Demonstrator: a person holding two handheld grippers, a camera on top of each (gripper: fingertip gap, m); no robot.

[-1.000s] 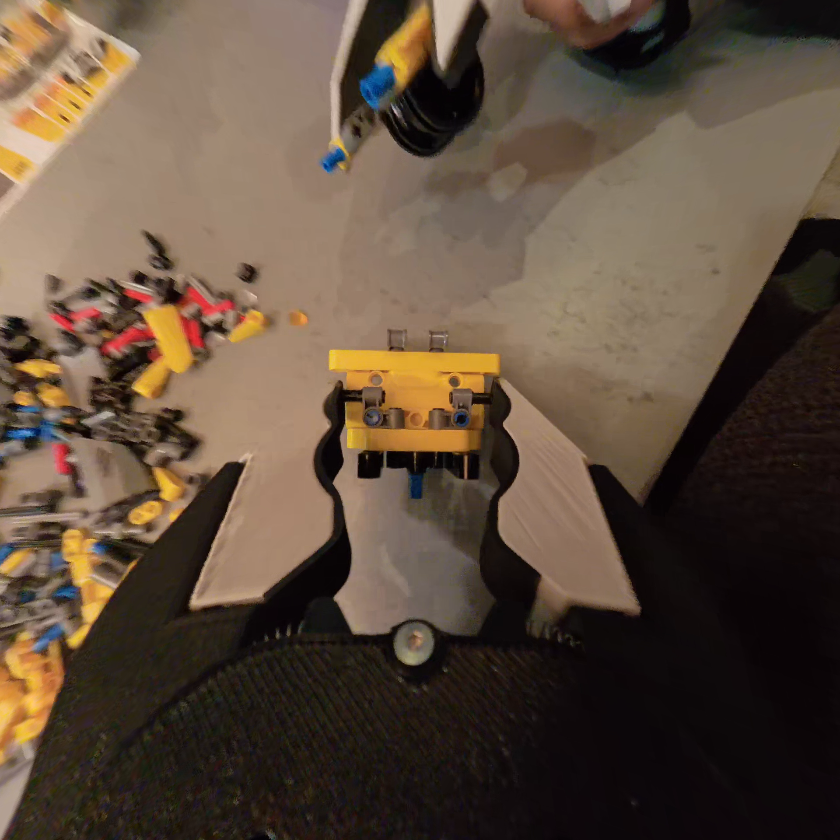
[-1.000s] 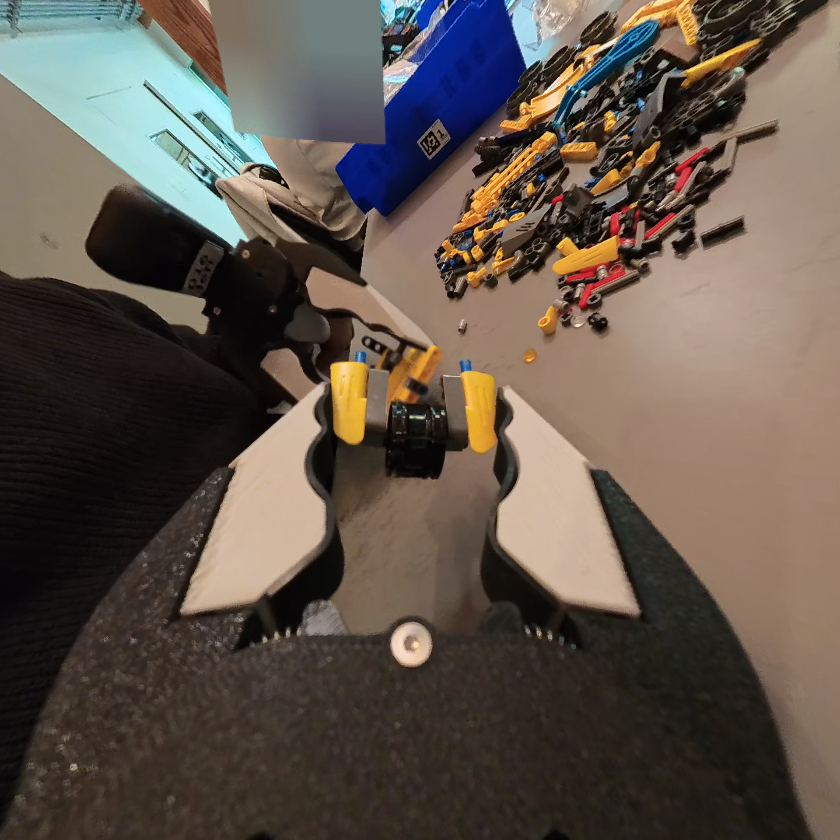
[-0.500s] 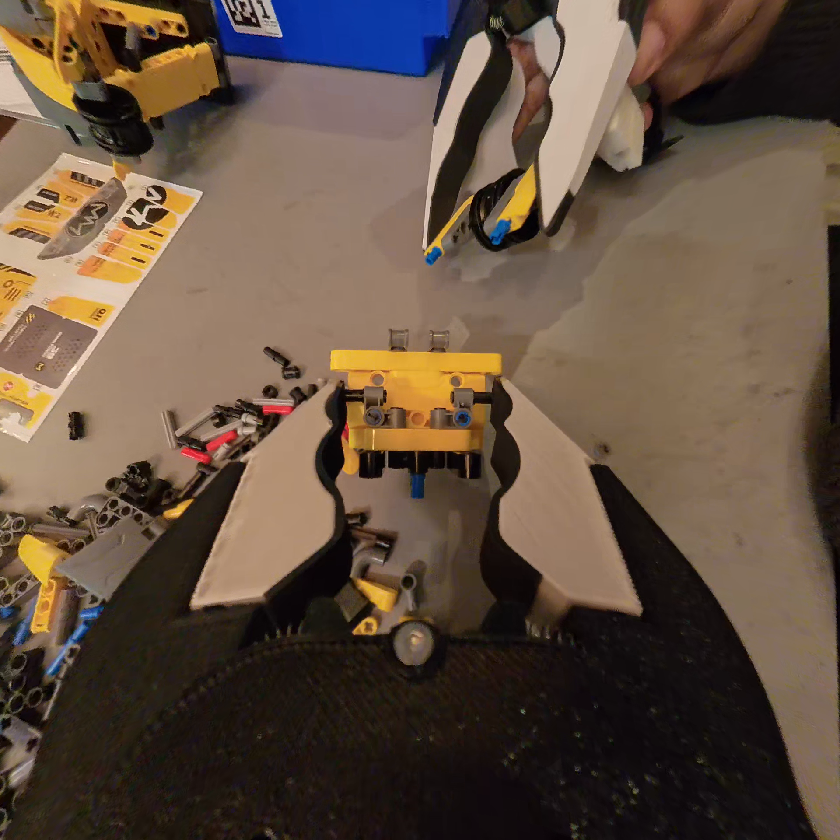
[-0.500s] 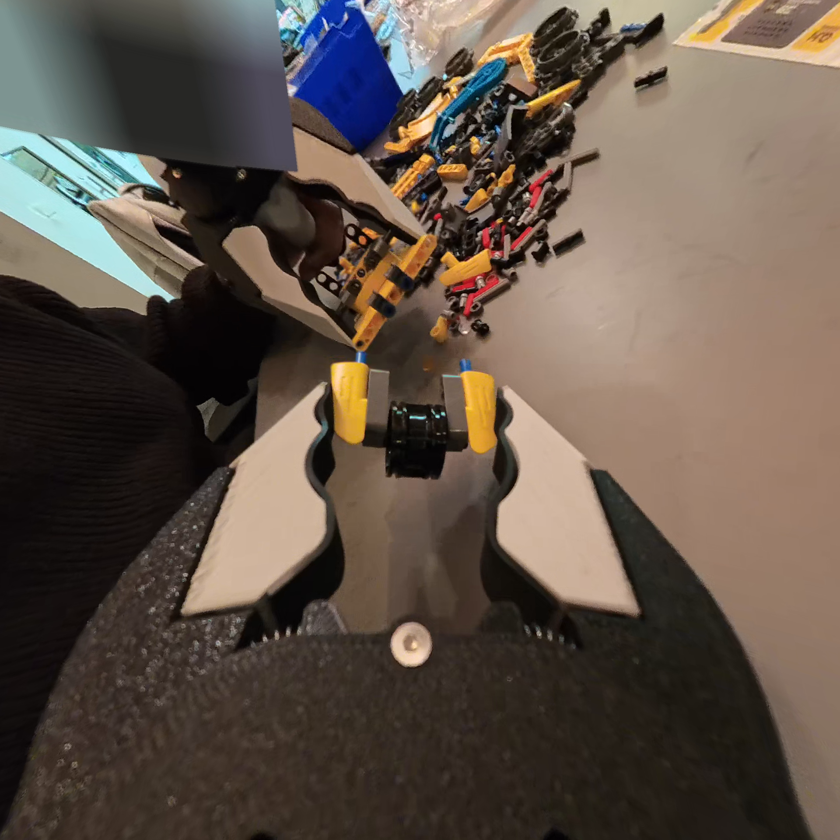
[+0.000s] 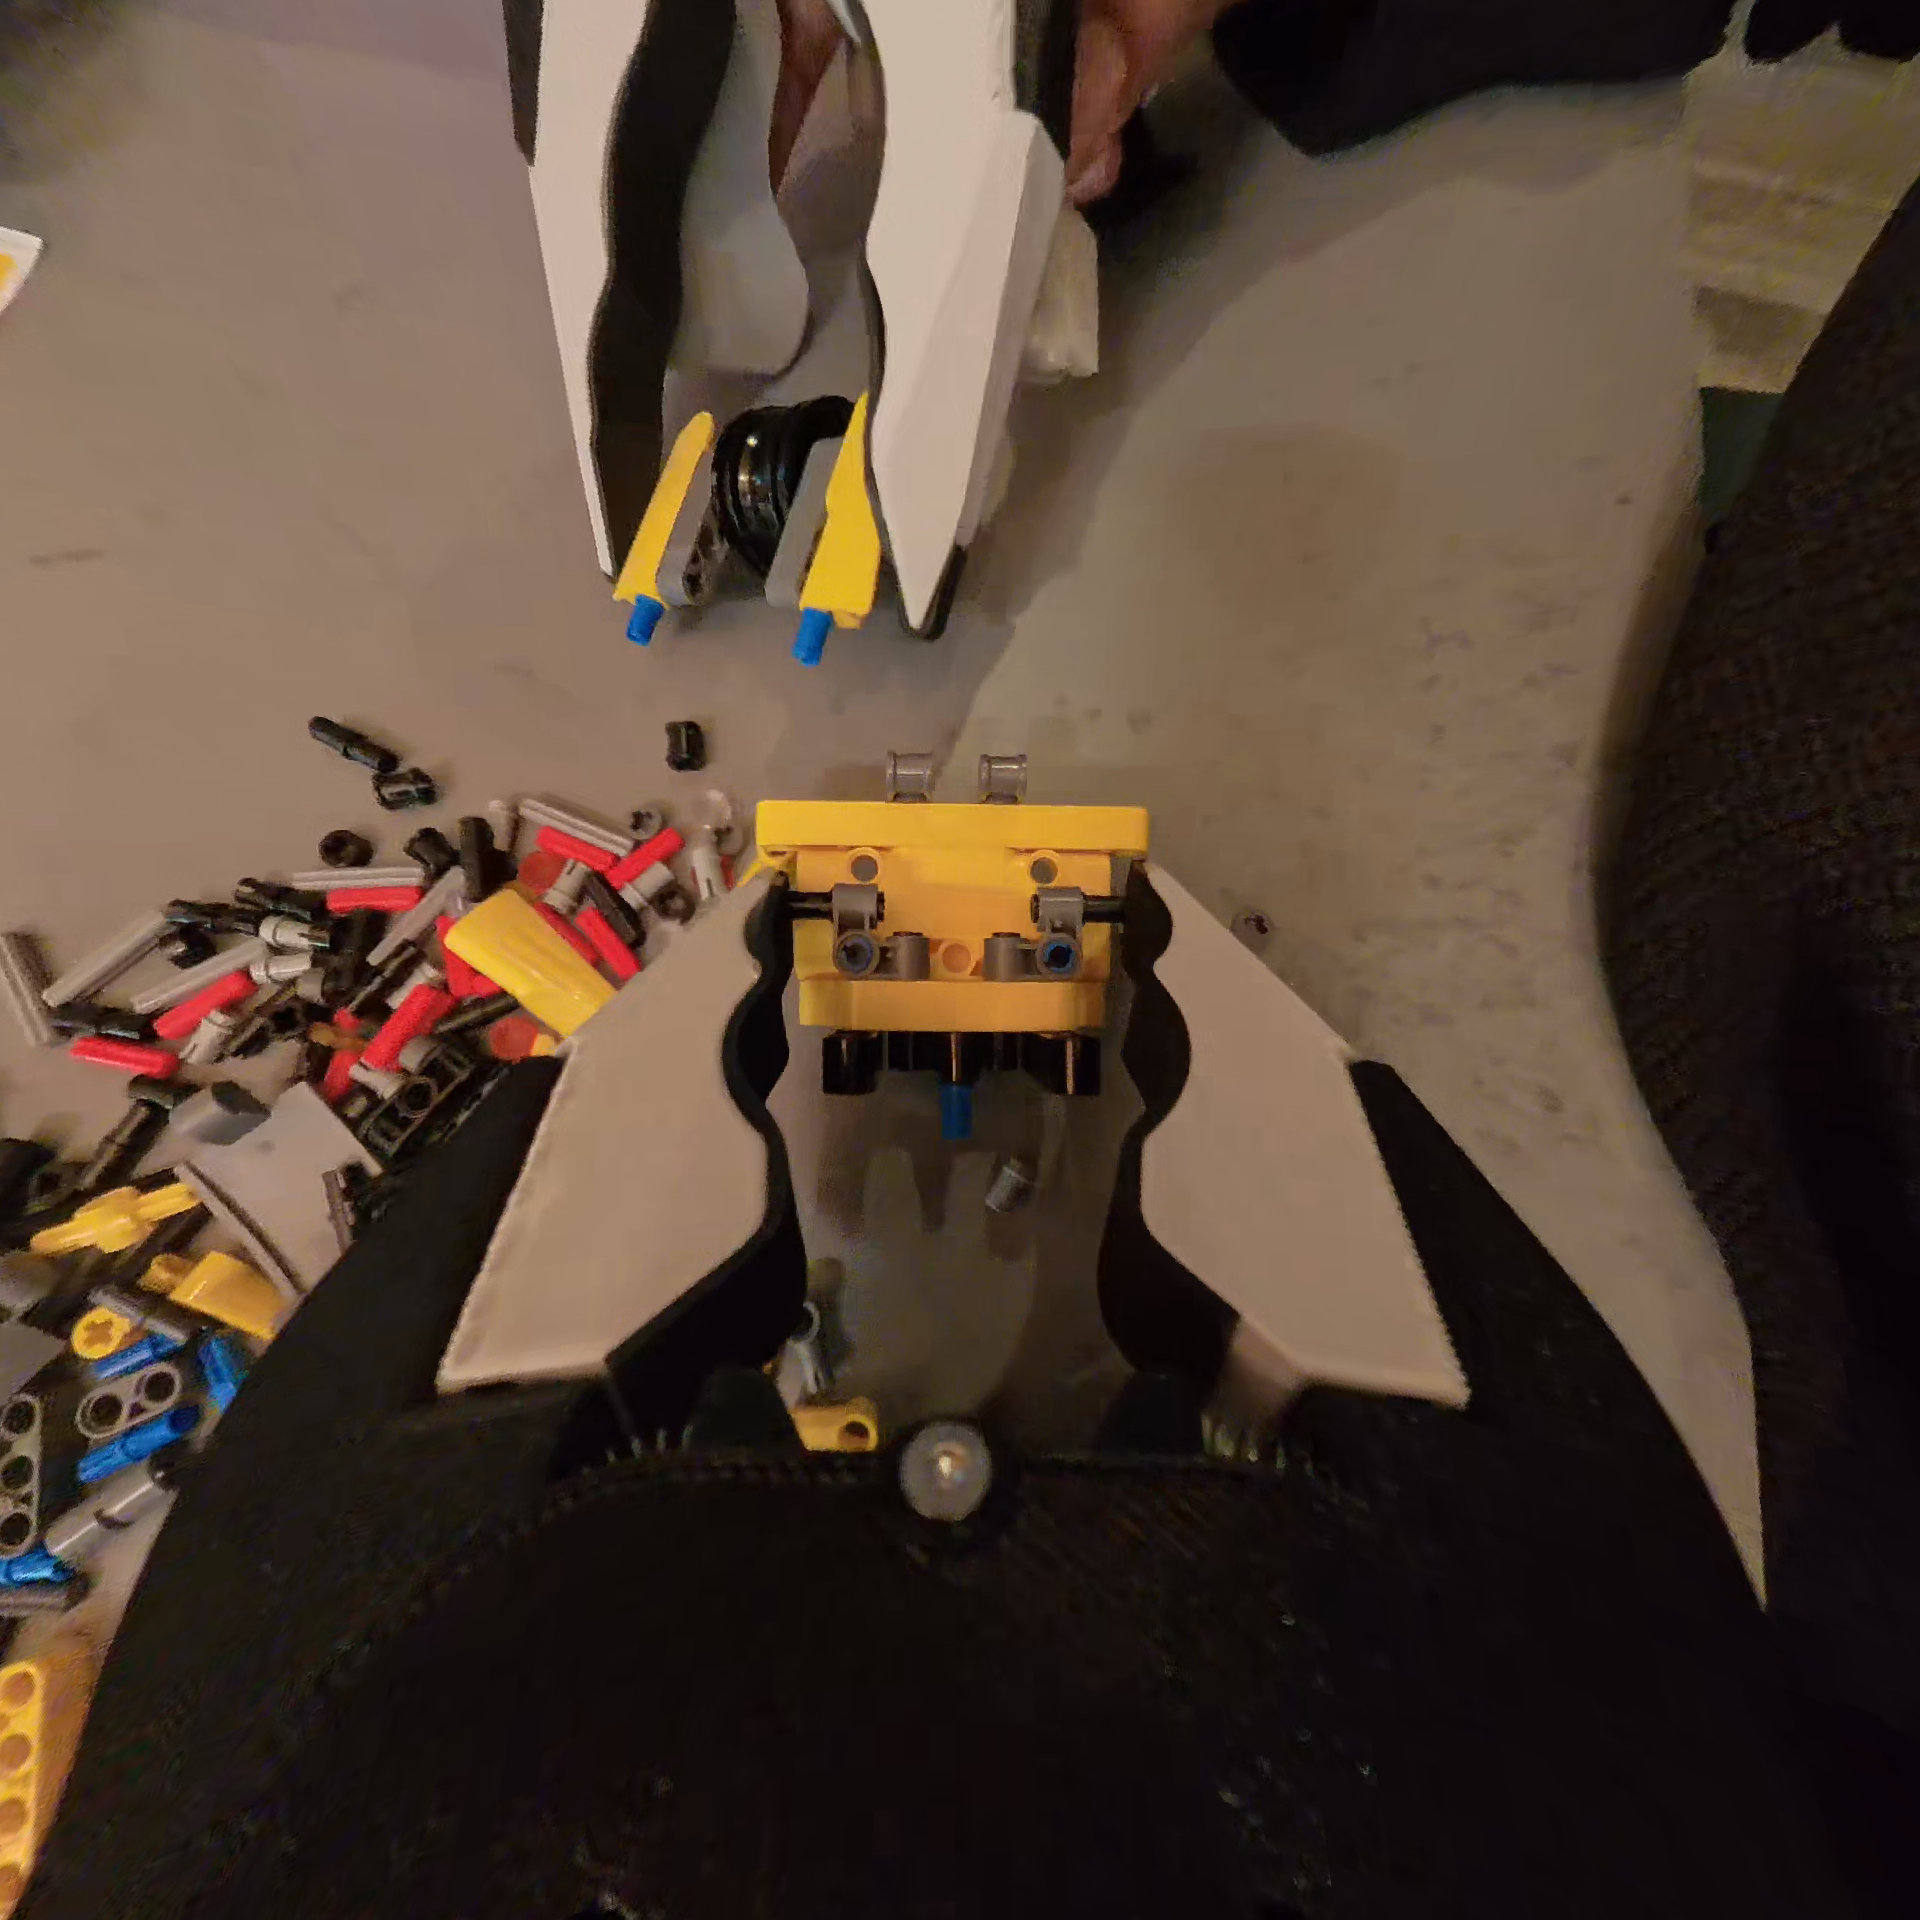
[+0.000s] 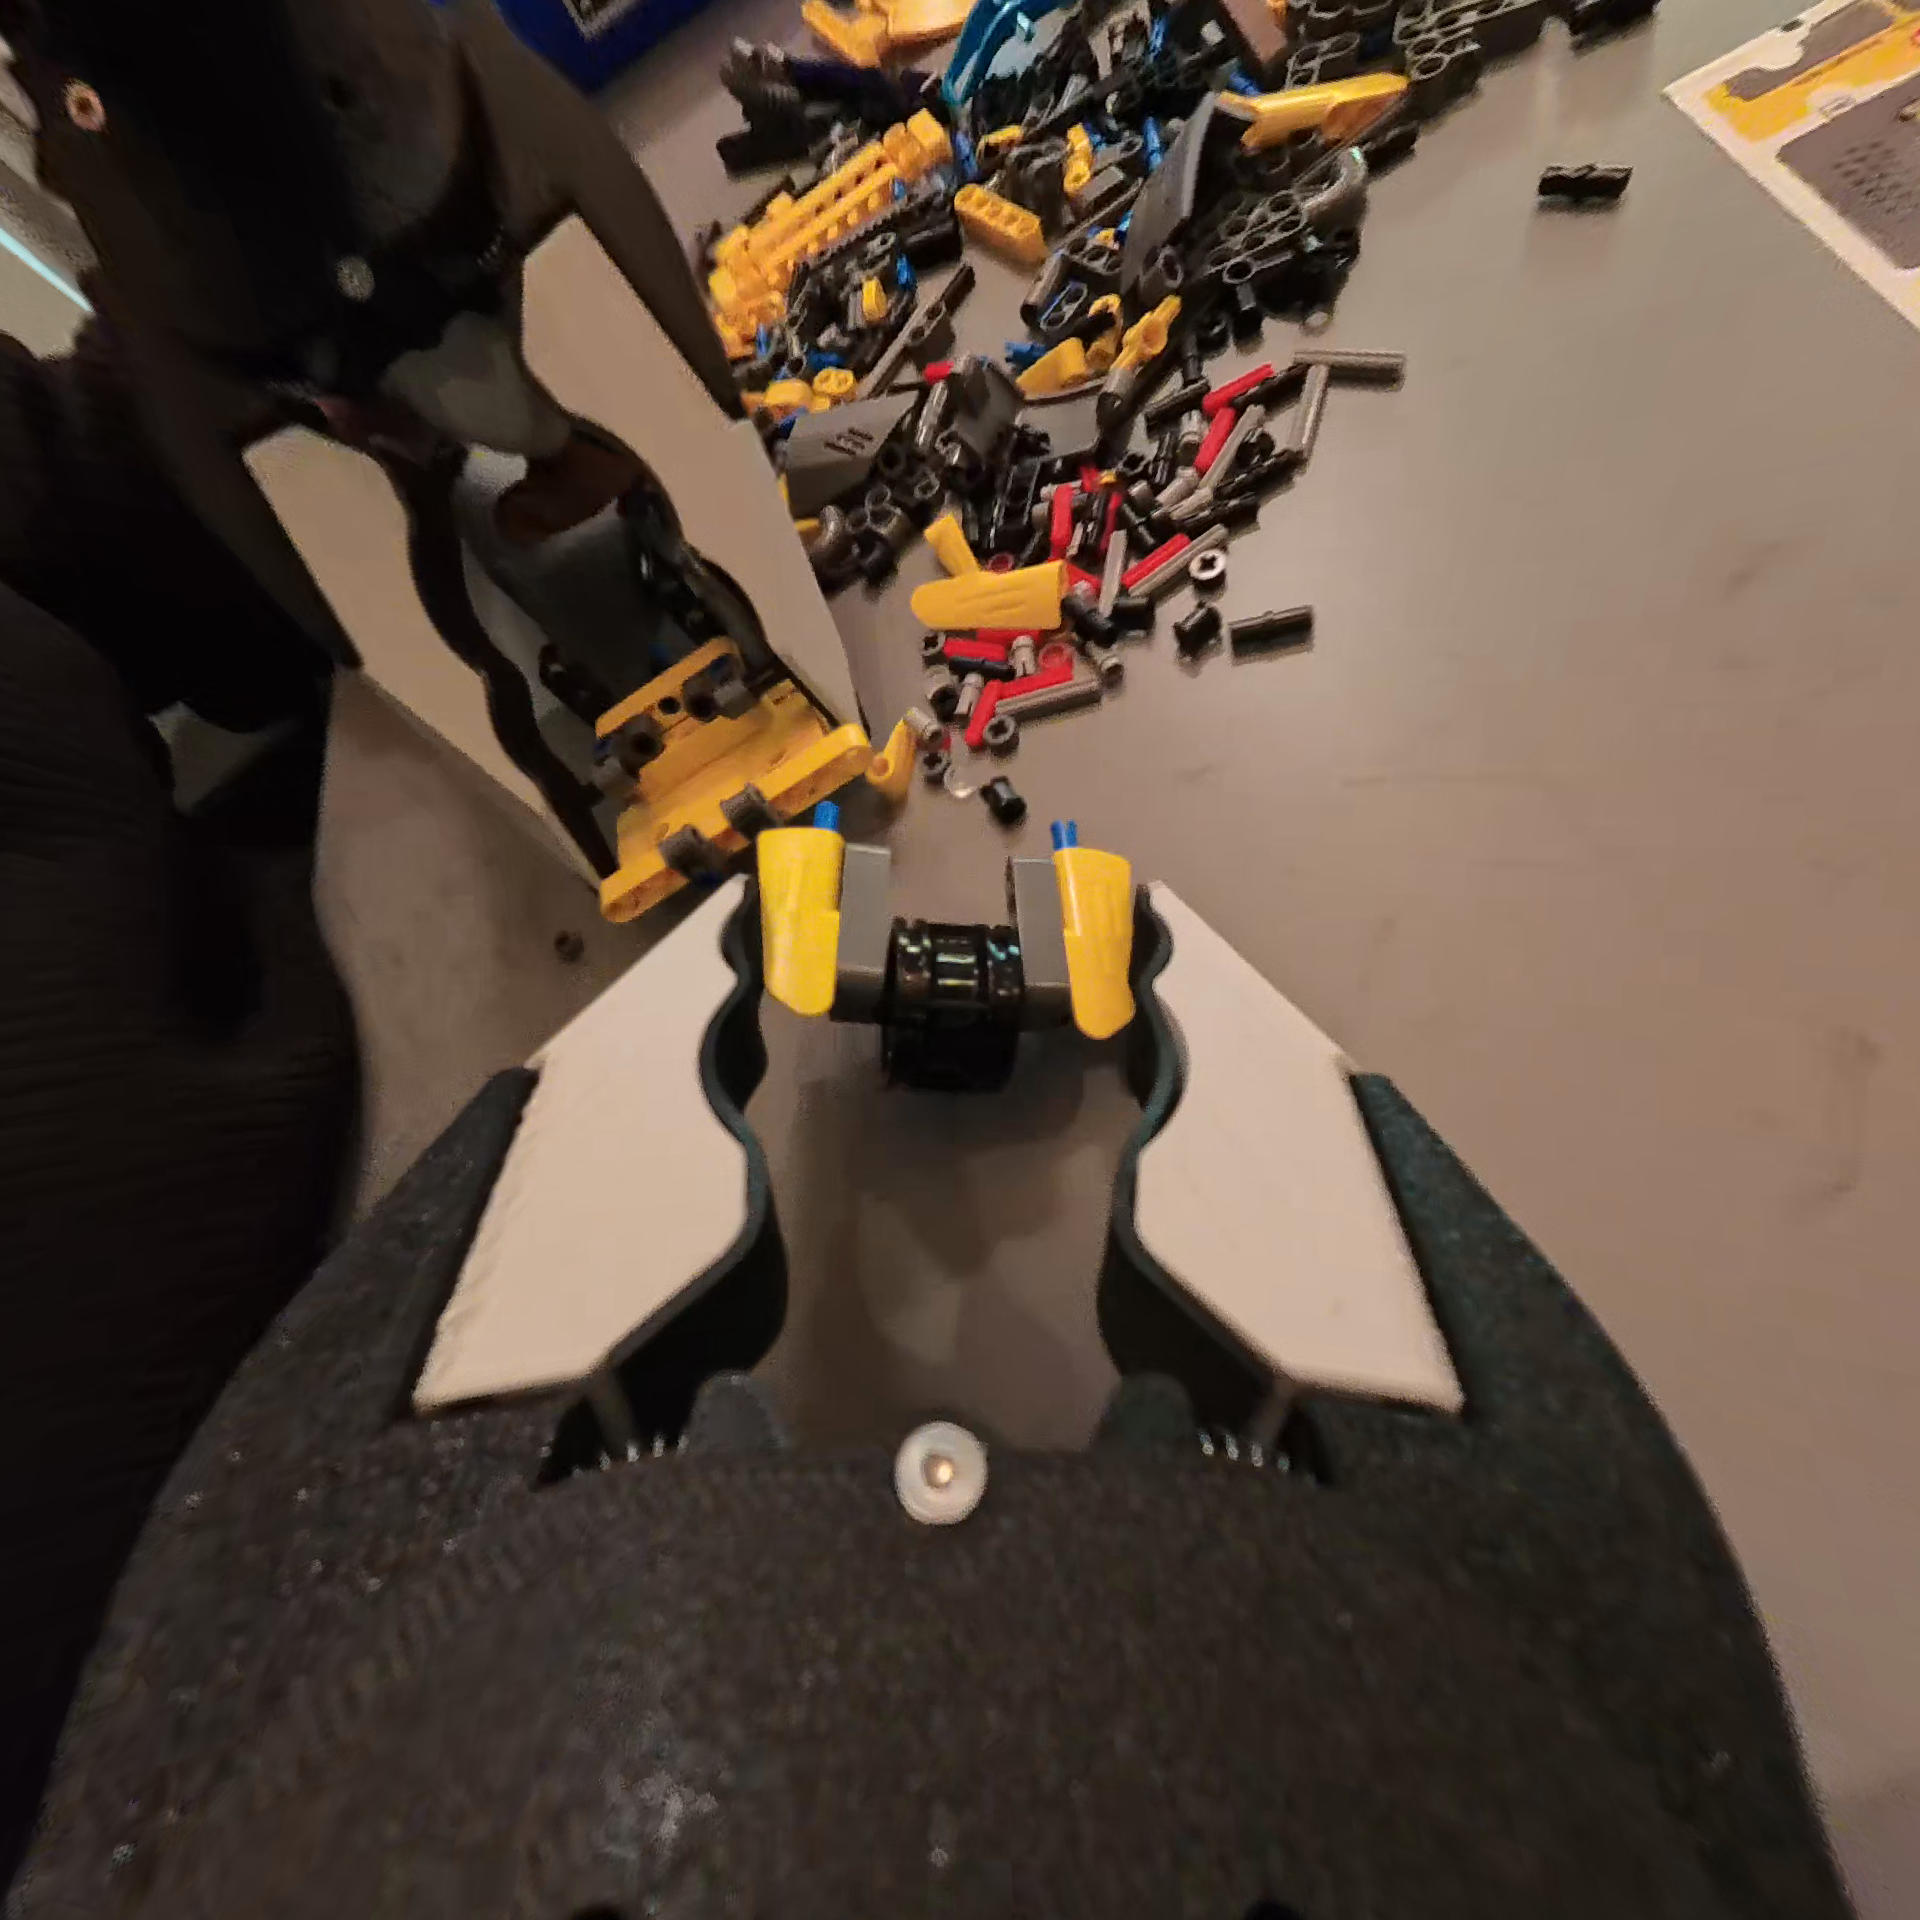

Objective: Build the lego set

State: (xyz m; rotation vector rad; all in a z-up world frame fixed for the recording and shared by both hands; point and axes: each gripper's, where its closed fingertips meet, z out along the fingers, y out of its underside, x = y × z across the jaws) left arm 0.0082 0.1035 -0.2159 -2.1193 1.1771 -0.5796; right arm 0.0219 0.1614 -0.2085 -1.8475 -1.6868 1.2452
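My left gripper (image 5: 948, 904) is shut on a yellow brick assembly (image 5: 948, 940) with grey connectors, blue pins and black parts underneath, held just above the grey table. My right gripper (image 6: 945, 914) is shut on a wheel assembly (image 6: 948, 951): a black wheel between two grey beams and two yellow panels with blue pins at the tips. In the left wrist view the right gripper (image 5: 769, 582) points down at the table with the wheel assembly (image 5: 764, 509), just beyond the yellow assembly. In the right wrist view the left gripper (image 6: 717, 821) and its yellow assembly (image 6: 717, 769) are close at the left.
A pile of loose yellow, red, grey, black and blue parts (image 5: 312, 997) lies left of my left gripper; it also spreads across the table in the right wrist view (image 6: 1091, 395). A printed sheet (image 6: 1829, 135) lies at the far right. A person's hand (image 5: 1112, 114) holds the right gripper.
The two grippers have come closer together. The right gripper with the wheel assembly has moved down toward the yellow assembly. Both holds are unchanged.
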